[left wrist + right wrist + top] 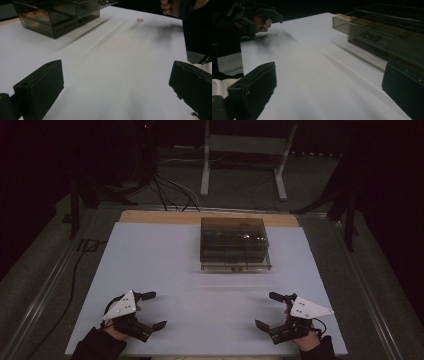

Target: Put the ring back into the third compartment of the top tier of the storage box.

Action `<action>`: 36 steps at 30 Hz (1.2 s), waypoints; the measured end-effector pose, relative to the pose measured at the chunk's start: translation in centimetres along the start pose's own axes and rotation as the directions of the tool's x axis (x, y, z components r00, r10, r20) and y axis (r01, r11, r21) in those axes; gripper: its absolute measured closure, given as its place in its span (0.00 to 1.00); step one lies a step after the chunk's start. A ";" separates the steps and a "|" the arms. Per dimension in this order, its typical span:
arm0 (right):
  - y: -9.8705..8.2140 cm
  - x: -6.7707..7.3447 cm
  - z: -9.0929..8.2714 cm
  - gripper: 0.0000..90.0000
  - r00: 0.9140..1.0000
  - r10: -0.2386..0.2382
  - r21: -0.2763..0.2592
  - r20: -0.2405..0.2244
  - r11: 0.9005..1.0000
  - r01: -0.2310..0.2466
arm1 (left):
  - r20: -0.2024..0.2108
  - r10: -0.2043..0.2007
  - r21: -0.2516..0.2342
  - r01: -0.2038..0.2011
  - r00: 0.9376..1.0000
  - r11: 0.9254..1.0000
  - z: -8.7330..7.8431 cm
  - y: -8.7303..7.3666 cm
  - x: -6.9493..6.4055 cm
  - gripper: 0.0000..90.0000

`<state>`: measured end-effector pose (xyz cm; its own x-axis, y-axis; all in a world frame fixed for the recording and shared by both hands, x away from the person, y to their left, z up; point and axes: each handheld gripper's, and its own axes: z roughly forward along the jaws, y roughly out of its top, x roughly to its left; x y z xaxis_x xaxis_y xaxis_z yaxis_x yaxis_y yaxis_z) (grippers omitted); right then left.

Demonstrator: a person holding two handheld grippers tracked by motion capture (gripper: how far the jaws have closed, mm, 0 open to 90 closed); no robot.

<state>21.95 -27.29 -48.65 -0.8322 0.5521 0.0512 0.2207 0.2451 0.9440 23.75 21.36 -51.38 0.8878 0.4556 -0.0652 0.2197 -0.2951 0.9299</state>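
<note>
Item: smoked-plastic drawer box (pixel 234 245), lidded, with small dark parts inside; it stands on the white table (pixel 165 265), well ahead of both sets of fingers and between their lines.

Risk, as judged: the clear walls are hard to read, so a reach could nudge the box and slide it.

Left gripper (pixel 148 310): jaws wide apart, holding nothing.

Right gripper (pixel 270 310): likewise wide, empty, touching nothing.

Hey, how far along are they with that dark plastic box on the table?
Nothing looks done yet: the box sits shut at the far side of the table. Nothing is in hand: the left gripper and right gripper are open, near the front edge, well short of it. Reaching and handling the box is all still ahead.
</note>
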 end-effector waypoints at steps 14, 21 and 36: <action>1.2 -0.3 -0.7 0.00 0.999 -0.002 -0.037 0.042 0.999 0.004 | -0.002 -0.005 -0.011 0.005 1.000 1.000 0.0 0.1 0.0 0.01; 1.4 -1.0 -1.3 0.00 0.994 0.012 -0.051 0.106 0.999 -0.006 | -0.002 -0.003 -0.014 0.003 1.000 1.000 -0.1 0.1 0.0 0.01; 1.3 -3.1 -2.4 0.00 0.961 0.068 -0.060 0.268 0.997 -0.054 | 0.000 -0.010 -0.010 0.010 1.000 1.000 -0.1 0.0 0.2 0.01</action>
<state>23.58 -30.64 -46.83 -0.6481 0.7611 0.0260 0.2344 0.1669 0.9577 23.88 21.48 -51.35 0.8855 0.4585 -0.0748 0.2249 -0.2822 0.9326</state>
